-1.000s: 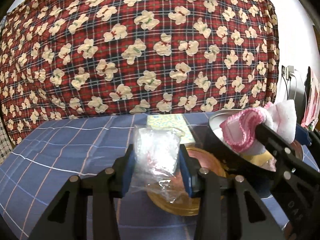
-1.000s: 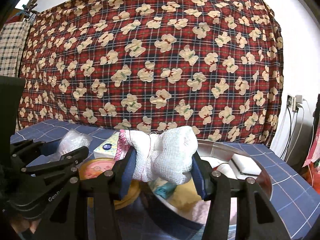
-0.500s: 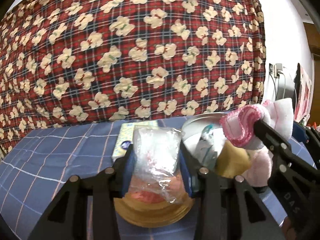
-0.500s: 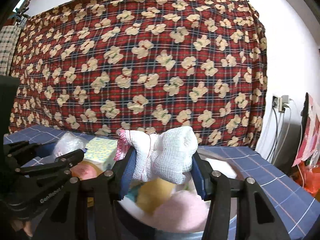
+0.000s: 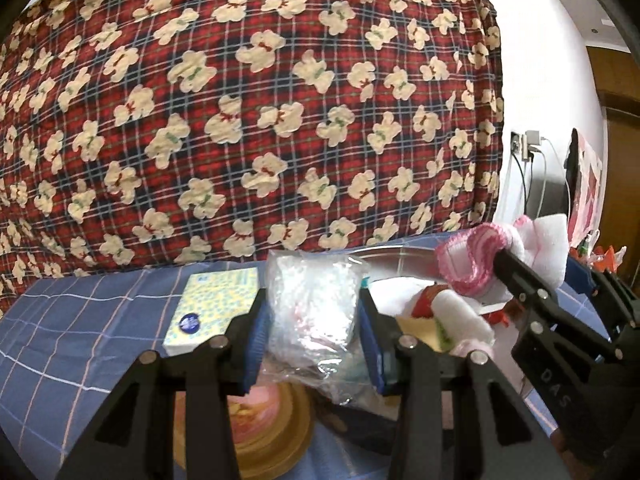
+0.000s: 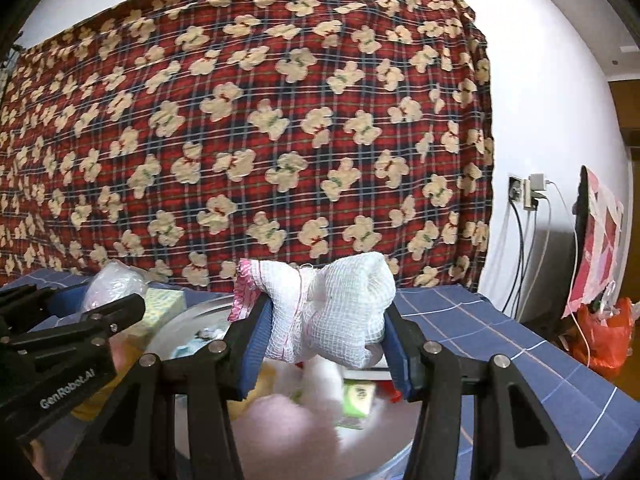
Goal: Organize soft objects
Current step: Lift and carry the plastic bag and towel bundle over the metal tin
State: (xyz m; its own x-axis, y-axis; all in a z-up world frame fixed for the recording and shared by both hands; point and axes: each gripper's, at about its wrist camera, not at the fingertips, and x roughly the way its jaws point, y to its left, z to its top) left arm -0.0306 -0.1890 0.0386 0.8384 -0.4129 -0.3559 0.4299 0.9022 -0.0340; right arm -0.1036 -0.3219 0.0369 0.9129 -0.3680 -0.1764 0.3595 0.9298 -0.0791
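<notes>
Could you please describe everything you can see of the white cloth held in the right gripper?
The white cloth is a bunched, waffle-textured fabric with a pink knitted edge at its left end, which the left wrist view also shows. It looks soft and squashed. The right gripper has its jaws closed on both sides, the blue pads pressing it. It is held off the table, above the metal basin, which already holds other soft items.

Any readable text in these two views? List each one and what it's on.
"GenRobot.AI": side of the left tool, right wrist view.
"DAS": side of the right tool, left wrist view; lettering may run on out of sight.
Tissue pack: round blue logo, too small to read.
Green packet in the basin: print blurred, unreadable.
</notes>
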